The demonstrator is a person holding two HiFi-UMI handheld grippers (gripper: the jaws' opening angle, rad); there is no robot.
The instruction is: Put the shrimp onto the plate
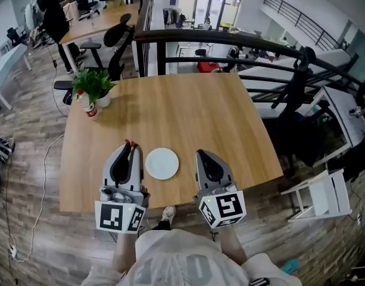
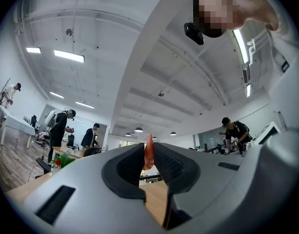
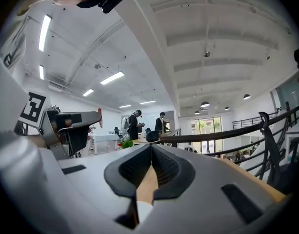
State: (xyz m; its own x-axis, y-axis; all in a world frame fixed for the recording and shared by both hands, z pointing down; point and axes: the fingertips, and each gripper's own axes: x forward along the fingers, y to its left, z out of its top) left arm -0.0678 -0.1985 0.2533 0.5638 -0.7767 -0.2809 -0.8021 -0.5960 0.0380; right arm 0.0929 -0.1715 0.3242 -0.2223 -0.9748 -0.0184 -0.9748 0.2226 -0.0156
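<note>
Looking down from the head view, we see one small orange-red shrimp point(image 1: 130, 143) pinched at the tips of the left hand-held gripper point(image 1: 131, 149), just left of the round white plate point(image 1: 162, 163) and off it. Its long axis runs along the jaws, and its thin end pokes out past their tips, pointing away from the person, past the plate's left rim. In the left gripper view the shrimp point(image 2: 149, 152) stands upright between the two dark ribbed pads and tapers to a point at the top, with the left hand-held gripper point(image 2: 149, 149) pressed on it from both sides.

The one plate lies flat on the light wooden desk point(image 1: 188, 109), near its front edge, and its whole white face shows uncovered. The right hand-held gripper point(image 1: 200, 154) hangs just right of the plate; in its own view the right hand-held gripper point(image 3: 150, 148) has its jaws pressed together at the tips.

We count one shrimp, one plate, two hand-held grippers and one green potted plant point(image 1: 94, 83), well beyond the plate to its left.
</note>
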